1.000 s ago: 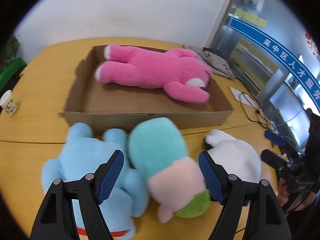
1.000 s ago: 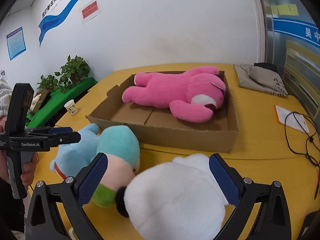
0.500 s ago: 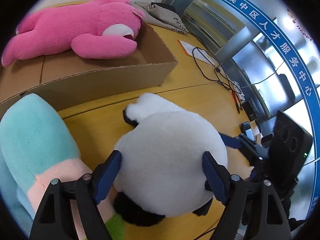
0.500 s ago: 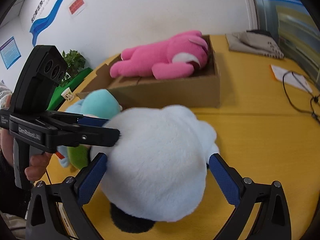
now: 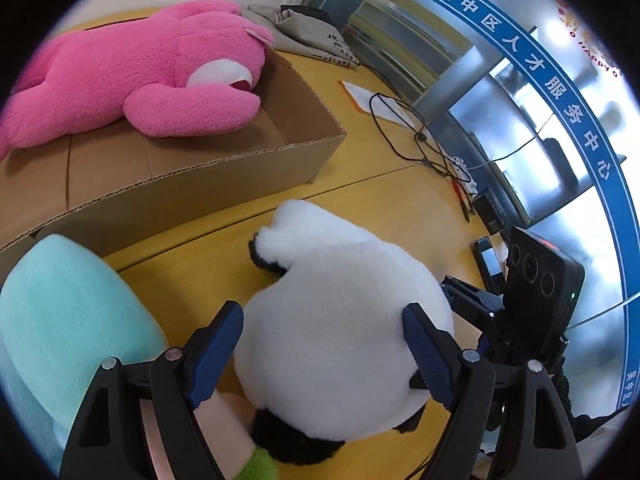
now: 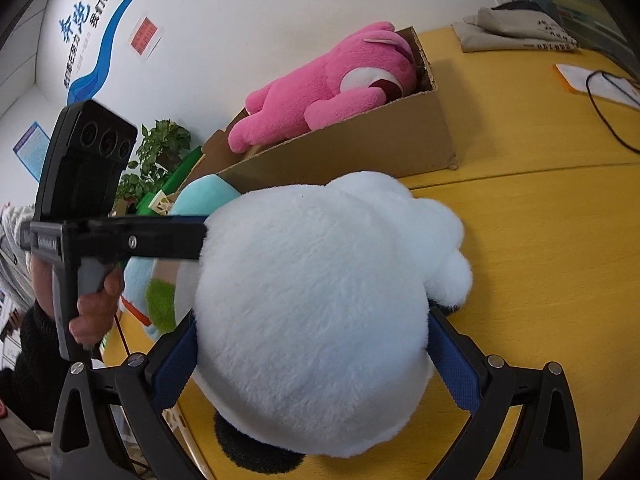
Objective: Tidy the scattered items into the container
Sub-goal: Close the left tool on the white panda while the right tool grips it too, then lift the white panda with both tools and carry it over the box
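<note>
The left tool (image 5: 322, 346) has its ribbed blue pads (image 5: 218, 348) pressed against both flanks of the white plush toy (image 5: 340, 336), clamped on its round, short-piled body. The right tool (image 6: 314, 364) grips the same toy (image 6: 312, 316) from the other side, its blue pads sunk into the fur at either flank. The toy is a soft dome with a black patch at its underside and a small lobed ear toward the cardboard box (image 5: 192, 184); it sits near the front edge of the yellow bench (image 5: 384, 196), just short of the box's front wall. The box is a low, open corrugated tray with raw fluted rims, and a fuzzy pink plush bear (image 5: 152, 76) lies lengthwise along its back wall, leaving bare cardboard floor at the front. A teal plush toy (image 5: 68, 312) with a pale pink and green part touches the white one on its left. To the right the bench is smooth, with a black cable (image 5: 404, 132) looped over a sheet of paper (image 5: 368, 98) and a folded grey cloth bag (image 5: 312, 36) at the far edge.
</note>
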